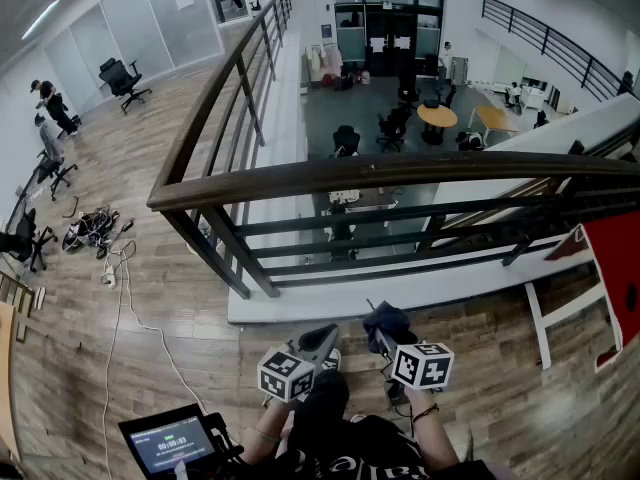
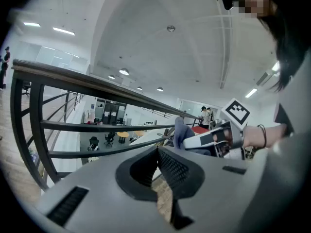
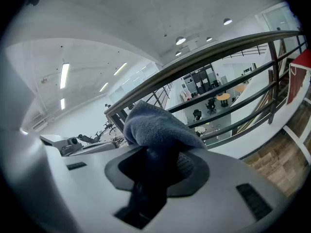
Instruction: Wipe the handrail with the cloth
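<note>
The dark wooden handrail [image 1: 400,173] tops a black railing and crosses the head view from a corner at the left to the right edge. Both grippers hang below it and short of it, near my body. My right gripper [image 1: 380,334] is shut on a dark blue cloth [image 1: 389,317]. In the right gripper view the cloth [image 3: 155,127] bulges out of the jaws of my right gripper [image 3: 160,152], with the handrail [image 3: 218,50] beyond it and apart from it. My left gripper [image 1: 318,344] is shut on nothing; its view shows the left gripper [image 2: 158,152] with tips together under the handrail [image 2: 97,84].
Beyond the railing the floor drops to a lower level with tables and chairs. A tangle of cables [image 1: 95,230] and office chairs [image 1: 125,76] are on the wooden floor at the left. A red panel [image 1: 615,268] and a white frame [image 1: 560,308] stand at the right. A small screen [image 1: 168,440] sits at the bottom left.
</note>
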Available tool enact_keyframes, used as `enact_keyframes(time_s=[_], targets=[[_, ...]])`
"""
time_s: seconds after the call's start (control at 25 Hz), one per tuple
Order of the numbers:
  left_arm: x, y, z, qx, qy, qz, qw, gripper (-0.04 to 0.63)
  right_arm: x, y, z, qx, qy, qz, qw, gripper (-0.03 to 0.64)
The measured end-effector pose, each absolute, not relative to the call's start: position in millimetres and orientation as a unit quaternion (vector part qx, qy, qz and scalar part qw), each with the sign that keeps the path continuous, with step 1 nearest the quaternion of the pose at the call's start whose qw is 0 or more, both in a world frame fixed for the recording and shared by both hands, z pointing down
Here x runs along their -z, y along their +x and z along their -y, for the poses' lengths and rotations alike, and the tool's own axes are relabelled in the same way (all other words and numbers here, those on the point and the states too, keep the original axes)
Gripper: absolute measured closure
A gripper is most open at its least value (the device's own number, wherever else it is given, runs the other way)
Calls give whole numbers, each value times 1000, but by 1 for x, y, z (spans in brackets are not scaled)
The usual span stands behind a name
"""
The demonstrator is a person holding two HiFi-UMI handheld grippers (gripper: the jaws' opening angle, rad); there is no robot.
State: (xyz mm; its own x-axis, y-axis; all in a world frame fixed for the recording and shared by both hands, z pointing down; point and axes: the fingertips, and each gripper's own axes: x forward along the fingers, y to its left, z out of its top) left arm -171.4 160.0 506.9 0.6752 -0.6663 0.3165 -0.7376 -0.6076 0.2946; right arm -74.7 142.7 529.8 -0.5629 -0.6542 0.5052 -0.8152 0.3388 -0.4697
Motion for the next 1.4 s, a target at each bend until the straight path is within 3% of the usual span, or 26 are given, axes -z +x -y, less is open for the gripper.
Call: enact_keyframes(time_s=[0.24,0.92,1.4], targets=[[-507,-198,-85,-95,892,391,205,594,-500,-102,-64,-360,451,812,85,514],[-526,-237,59,-93,912,331,223,594,-381,-199,167,-223,474,850,57,514],[-535,-203,87,-96,919,298,241,594,-387,-178,218,-198,491,841,115,514]])
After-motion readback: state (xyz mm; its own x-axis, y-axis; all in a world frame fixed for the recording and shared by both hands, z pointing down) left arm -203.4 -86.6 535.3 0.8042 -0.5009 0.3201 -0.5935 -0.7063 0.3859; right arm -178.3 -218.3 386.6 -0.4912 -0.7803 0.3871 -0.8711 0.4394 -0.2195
